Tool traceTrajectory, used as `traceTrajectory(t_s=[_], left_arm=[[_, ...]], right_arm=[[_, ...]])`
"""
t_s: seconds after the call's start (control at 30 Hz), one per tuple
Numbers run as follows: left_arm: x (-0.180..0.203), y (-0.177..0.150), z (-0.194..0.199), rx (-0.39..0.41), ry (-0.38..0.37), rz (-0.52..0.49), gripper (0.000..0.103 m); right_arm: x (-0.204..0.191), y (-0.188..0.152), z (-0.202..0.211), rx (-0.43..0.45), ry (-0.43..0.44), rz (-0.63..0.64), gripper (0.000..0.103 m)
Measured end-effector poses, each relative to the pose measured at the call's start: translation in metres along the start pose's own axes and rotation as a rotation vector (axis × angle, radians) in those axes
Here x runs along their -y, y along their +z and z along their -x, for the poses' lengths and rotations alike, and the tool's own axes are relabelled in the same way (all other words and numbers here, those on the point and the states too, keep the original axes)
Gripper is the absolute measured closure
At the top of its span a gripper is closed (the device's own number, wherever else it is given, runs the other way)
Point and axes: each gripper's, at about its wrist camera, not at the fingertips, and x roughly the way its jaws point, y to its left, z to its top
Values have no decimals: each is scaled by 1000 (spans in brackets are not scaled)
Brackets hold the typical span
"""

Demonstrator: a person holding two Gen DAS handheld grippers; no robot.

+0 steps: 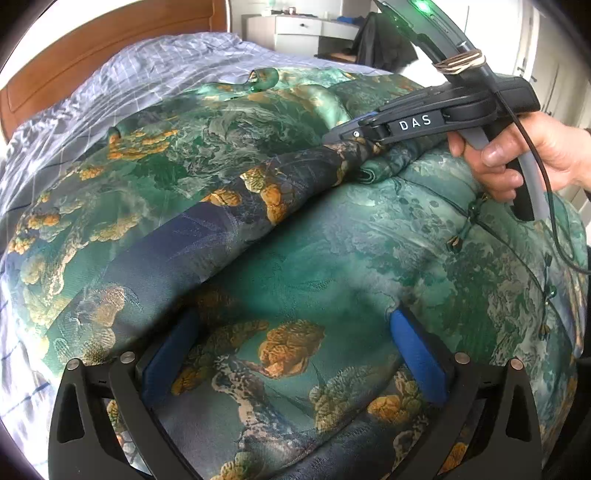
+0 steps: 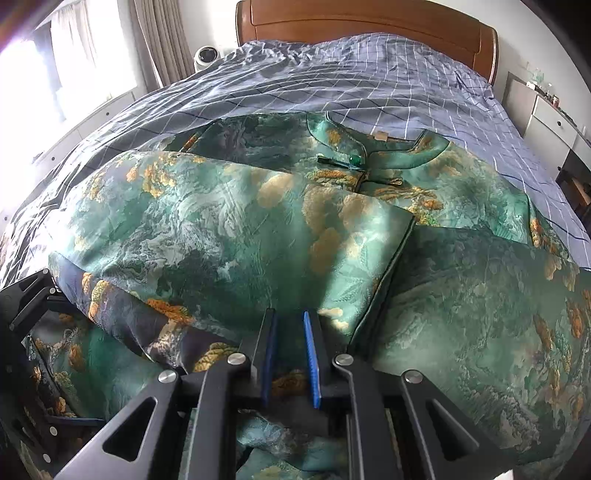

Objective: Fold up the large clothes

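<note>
A large green silk dress [image 1: 332,236] with gold and blue landscape print lies spread on the bed; it also fills the right wrist view [image 2: 229,221], collar [image 2: 369,147] toward the headboard. My left gripper [image 1: 295,354] is open, its blue pads wide apart over the fabric. My right gripper [image 1: 354,147] shows in the left wrist view, shut on a bunched fold of the dress. In its own view the right gripper [image 2: 290,350] has its pads close together with a folded flap [image 2: 332,258] of the dress between them.
The bed has a blue checked sheet [image 2: 369,74] and a wooden headboard [image 2: 369,18]. White drawers [image 2: 546,122] stand at the right, a curtained window [image 2: 74,55] at the left. A white dresser [image 1: 303,29] and dark clothing [image 1: 384,40] stand behind.
</note>
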Motion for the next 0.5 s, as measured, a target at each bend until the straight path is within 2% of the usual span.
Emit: traceTrajectory(t_s=[0.23,0.37,0.5], left_arm=[[1,0,0,0,1,-1,0],[1,0,0,0,1,-1,0],[0,0,0,0,1,-1,0]], right_arm=[[-3,7,5,-18,-16,-22,88],[-2,2,32,20,-4,-65,87],[2,-18,75,44,-16,-124,86]])
